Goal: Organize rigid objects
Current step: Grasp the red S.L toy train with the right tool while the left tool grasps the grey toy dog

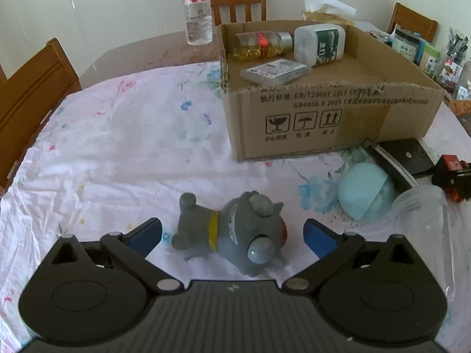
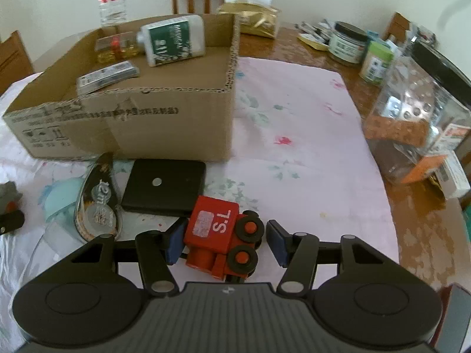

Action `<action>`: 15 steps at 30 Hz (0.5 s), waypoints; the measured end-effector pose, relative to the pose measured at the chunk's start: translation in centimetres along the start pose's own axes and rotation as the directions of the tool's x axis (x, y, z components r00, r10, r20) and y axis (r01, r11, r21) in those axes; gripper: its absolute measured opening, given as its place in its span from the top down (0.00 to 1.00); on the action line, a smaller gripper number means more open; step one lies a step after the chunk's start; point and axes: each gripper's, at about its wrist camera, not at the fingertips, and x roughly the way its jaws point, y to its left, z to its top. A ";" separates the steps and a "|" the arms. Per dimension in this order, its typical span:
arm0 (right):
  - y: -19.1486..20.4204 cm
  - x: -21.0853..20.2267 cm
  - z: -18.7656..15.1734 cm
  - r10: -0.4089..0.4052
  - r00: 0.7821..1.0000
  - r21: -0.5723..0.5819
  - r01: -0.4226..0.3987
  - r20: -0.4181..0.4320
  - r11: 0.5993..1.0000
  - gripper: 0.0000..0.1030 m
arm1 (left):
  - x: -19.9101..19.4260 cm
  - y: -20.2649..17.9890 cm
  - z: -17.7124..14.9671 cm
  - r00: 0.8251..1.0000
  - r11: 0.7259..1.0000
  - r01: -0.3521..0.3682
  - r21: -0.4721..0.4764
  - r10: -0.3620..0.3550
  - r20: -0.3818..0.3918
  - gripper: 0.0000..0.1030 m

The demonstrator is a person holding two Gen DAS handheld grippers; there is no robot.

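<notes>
Only the left view showed the left gripper (image 1: 232, 235) spread wide around the grey toy (image 1: 232, 238); only the right view showed the right gripper (image 2: 225, 242) parted around the red train (image 2: 220, 232), gripping nothing.

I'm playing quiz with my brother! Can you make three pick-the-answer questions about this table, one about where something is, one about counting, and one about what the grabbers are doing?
1. Where is the grey toy animal?
A. In the box
B. On the tablecloth
C. On a chair

2. How many things lie in the cardboard box?
A. One
B. Three
C. Six

3. What is the right gripper doing with the red toy train?
A. Open around it
C. Lifting it high
B. Far away from it

Answers: 1 B, it lies on the cloth between the left gripper's open fingers. 2 B, two bottles and a flat case. 3 A, the fingers flank the train, the right one clearly apart.
</notes>
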 end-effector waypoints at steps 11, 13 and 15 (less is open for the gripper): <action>-1.1 -0.3 -0.4 -0.046 0.999 0.022 0.047 -0.008 0.999 0.43 | -0.3 0.1 -0.1 1.000 1.000 -0.001 -0.006 0.001 0.015 0.07; -0.9 -0.2 -0.3 -0.049 0.999 0.018 0.050 -0.004 0.999 0.45 | -0.2 0.1 0.0 1.000 1.000 0.003 -0.013 -0.003 0.004 0.16; -0.8 -0.2 -0.2 -0.048 0.999 0.012 0.048 -0.001 0.999 0.47 | -0.1 0.2 0.1 1.000 1.000 0.013 -0.011 -0.013 0.006 0.17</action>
